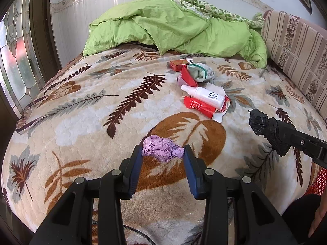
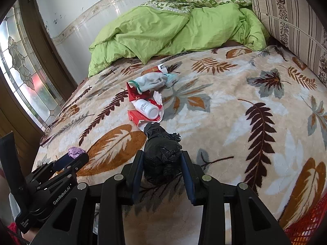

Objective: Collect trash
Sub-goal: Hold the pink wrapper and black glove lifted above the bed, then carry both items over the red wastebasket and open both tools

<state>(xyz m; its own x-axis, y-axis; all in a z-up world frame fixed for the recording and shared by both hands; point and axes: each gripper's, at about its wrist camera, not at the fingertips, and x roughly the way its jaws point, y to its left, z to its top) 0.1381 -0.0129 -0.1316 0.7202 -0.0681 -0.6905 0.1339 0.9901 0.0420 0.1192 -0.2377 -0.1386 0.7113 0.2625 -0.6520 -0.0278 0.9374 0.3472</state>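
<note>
My left gripper is shut on a crumpled purple wad just above the leaf-patterned blanket; the wad also shows at that gripper's tip in the right wrist view. My right gripper is shut on a bunched black plastic bag, which appears at the right in the left wrist view as the black bag. Farther up the bed lies a pile of trash: a white bottle, torn red boxes, a small red carton and a grey-green sock.
A rumpled green duvet lies at the head of the bed, with a striped cushion on the right. A stained-glass window is on the left. A red mesh basket shows at the lower right. Eyeglasses rest by the bed's left edge.
</note>
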